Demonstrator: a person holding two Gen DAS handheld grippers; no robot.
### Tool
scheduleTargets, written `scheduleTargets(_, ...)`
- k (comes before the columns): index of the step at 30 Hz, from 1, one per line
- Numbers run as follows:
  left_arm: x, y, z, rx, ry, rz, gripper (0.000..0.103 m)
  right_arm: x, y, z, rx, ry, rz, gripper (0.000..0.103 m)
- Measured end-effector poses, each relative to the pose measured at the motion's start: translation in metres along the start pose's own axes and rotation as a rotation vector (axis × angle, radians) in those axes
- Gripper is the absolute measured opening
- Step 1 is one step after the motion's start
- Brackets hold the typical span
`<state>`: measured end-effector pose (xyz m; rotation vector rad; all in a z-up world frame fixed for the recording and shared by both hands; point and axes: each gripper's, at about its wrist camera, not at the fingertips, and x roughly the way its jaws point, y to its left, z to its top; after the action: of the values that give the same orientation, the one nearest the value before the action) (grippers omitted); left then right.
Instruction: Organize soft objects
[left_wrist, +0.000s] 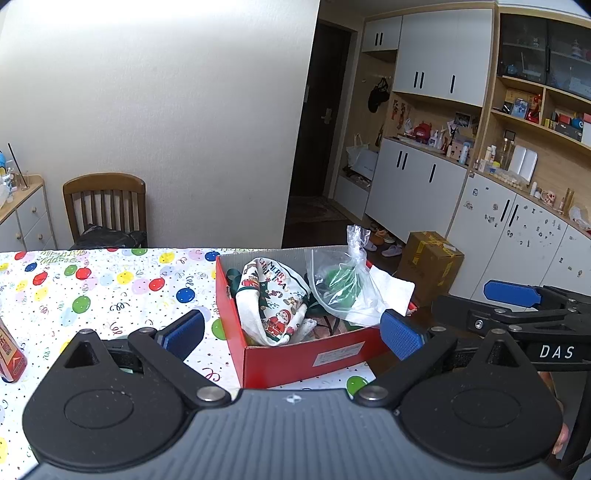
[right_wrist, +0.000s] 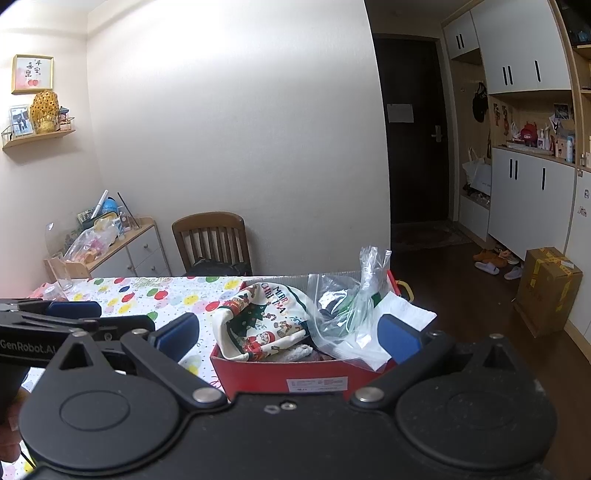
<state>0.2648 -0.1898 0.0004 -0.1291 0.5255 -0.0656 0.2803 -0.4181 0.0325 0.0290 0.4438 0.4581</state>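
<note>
Red cardboard, an open shoebox (left_wrist: 306, 354), sits at the lower centre of both views on a balloon-print tablecloth (left_wrist: 110, 284). Inside lie a Christmas-print cloth (left_wrist: 273, 299) toward the left and a clear plastic bag (left_wrist: 343, 284) with something green toward the right. The left gripper (left_wrist: 291, 332) hangs just before the box, fingers spread wide and holding nothing. The right gripper (right_wrist: 288, 332) is likewise wide apart and bare, framing the box's near edge.
</note>
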Motion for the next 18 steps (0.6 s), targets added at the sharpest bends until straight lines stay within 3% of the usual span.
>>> scheduleTargets(18,-0.0006,0.0011,0.0006,0.000,0.000,-0.001,0.102,-0.0001,-0.0001,0.0007,-0.002,0.000,0.000,0.103)
